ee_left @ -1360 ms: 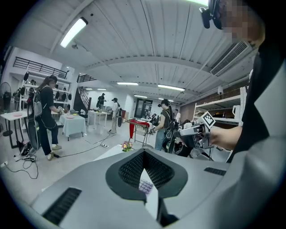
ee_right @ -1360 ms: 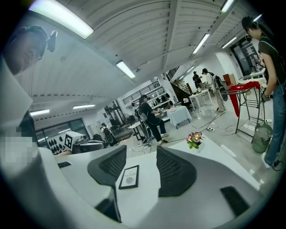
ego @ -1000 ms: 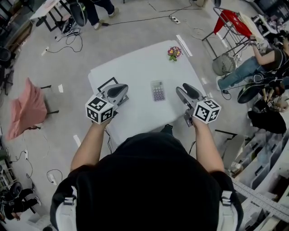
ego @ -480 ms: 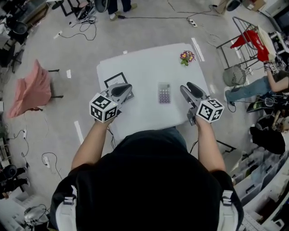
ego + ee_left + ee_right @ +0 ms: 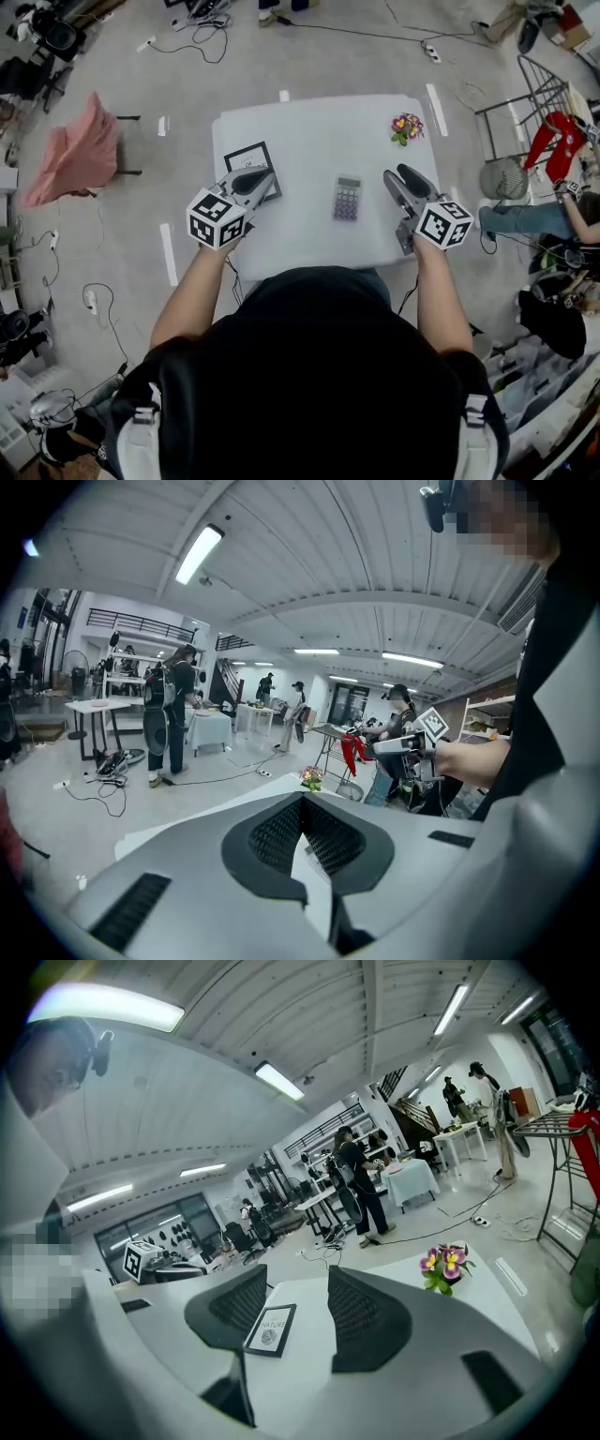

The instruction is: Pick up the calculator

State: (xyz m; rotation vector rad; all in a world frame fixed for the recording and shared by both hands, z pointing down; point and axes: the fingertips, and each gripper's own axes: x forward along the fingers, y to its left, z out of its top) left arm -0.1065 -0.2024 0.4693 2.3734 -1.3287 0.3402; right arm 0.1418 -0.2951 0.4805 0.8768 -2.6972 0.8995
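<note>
A grey calculator [image 5: 347,198] lies flat on the white table [image 5: 309,131], between my two grippers and touched by neither. My left gripper [image 5: 255,180] hovers to its left over the table's left part, next to a black picture frame [image 5: 249,157]. Its jaws are shut with nothing in them [image 5: 302,803]. My right gripper [image 5: 397,178] hovers to the calculator's right, near the table's right edge. Its jaws stand open and empty [image 5: 298,1277]. Neither gripper view shows the calculator.
A small bunch of flowers [image 5: 407,127] stands at the table's far right corner. The frame [image 5: 269,1329] shows between the right jaws. A chair under pink cloth [image 5: 75,155] stands left of the table, a metal rack with a red cloth [image 5: 560,131] to the right. Cables lie on the floor.
The head view has shifted, so the table sits further right in frame. Both grippers keep their places on either side of the calculator, and their jaws are unchanged.
</note>
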